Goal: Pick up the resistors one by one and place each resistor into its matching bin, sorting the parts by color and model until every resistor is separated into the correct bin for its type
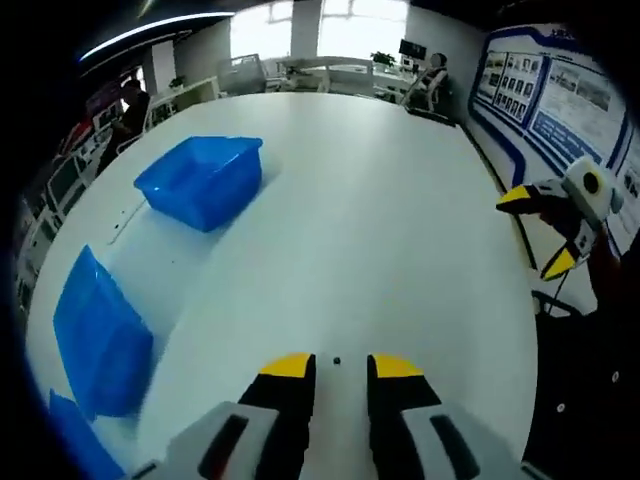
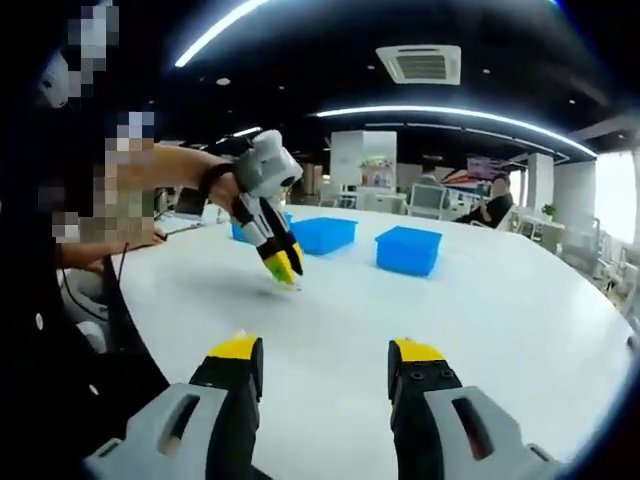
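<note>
1 tiny dark resistor [image 1: 336, 360] between left gripper [image 1: 340, 366] fingers.

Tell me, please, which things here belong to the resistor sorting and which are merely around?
Job: left gripper, open over a small dark part; right gripper, open; blue bins; white table.
Around: office chairs, wall display board, ceiling air vent.

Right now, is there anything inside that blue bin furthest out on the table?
In the left gripper view, the far blue bin shows a bare blue floor, nothing visible in it. Its near wall hides part of the bottom, so a small resistor there could go unseen.
</note>
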`<state>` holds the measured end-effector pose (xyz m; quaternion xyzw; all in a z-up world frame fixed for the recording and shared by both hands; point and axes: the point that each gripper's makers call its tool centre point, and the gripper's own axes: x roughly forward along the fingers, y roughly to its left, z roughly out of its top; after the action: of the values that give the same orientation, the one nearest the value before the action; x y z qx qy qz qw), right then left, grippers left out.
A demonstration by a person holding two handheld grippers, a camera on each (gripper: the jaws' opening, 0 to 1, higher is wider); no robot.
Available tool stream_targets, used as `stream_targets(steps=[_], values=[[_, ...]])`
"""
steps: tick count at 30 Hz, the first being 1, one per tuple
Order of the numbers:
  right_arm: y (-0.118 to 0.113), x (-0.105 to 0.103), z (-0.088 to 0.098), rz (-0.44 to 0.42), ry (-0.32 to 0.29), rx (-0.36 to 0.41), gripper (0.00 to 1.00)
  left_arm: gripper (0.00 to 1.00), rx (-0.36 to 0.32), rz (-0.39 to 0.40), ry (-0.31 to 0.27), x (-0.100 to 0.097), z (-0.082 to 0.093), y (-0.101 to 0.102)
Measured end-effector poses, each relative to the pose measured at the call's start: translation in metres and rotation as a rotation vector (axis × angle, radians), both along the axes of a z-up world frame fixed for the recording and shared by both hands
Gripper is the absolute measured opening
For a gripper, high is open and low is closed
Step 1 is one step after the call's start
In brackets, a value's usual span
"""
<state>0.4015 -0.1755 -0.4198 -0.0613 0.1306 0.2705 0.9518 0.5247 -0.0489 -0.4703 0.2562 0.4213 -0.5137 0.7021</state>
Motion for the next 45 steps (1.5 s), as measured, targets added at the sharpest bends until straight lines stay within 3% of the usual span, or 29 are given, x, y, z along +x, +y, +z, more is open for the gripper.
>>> stream_targets(steps=[6,16,22,29,33,36,38,39,40,45], values=[[-0.004,0.0,-0.002,-0.009,0.003,0.005,0.51,0.17,0.044,-0.014,0.006,0.002,-0.01,0.002],[-0.004,0.001,-0.002,-0.009,0.004,0.004,0.51,0.13,0.05,-0.026,-0.009,0.004,-0.012,0.002],[-0.003,-0.001,-0.003,-0.007,0.005,0.002,0.51,0.06,0.042,-0.041,0.009,0.0,-0.012,0.0],[0.0,-0.002,0.0,-0.002,0.004,-0.003,0.51,0.06,0.0,-0.018,0.019,0.0,-0.011,0.002],[-0.001,-0.001,0.005,-0.007,-0.005,-0.005,0.51,0.06,-0.109,0.034,0.023,-0.003,-0.007,0.0],[0.001,0.0,0.01,-0.01,-0.019,-0.01,0.51,0.06,-0.237,0.107,-0.008,0.002,0.012,0.0],[0.003,0.001,0.014,-0.013,-0.03,-0.012,0.51,0.06,-0.368,0.151,-0.064,0.008,0.035,-0.002],[0.004,0.002,0.016,-0.015,-0.04,-0.017,0.51,0.06,-0.385,0.187,-0.096,0.012,0.041,0.003],[0.004,0.004,0.02,-0.024,-0.058,-0.024,0.51,0.06,-0.436,0.203,-0.176,0.016,0.055,0.005],[0.01,0.007,0.039,-0.038,-0.1,0.003,0.51,0.05,-0.655,0.267,-0.329,0.01,0.105,0.012]])
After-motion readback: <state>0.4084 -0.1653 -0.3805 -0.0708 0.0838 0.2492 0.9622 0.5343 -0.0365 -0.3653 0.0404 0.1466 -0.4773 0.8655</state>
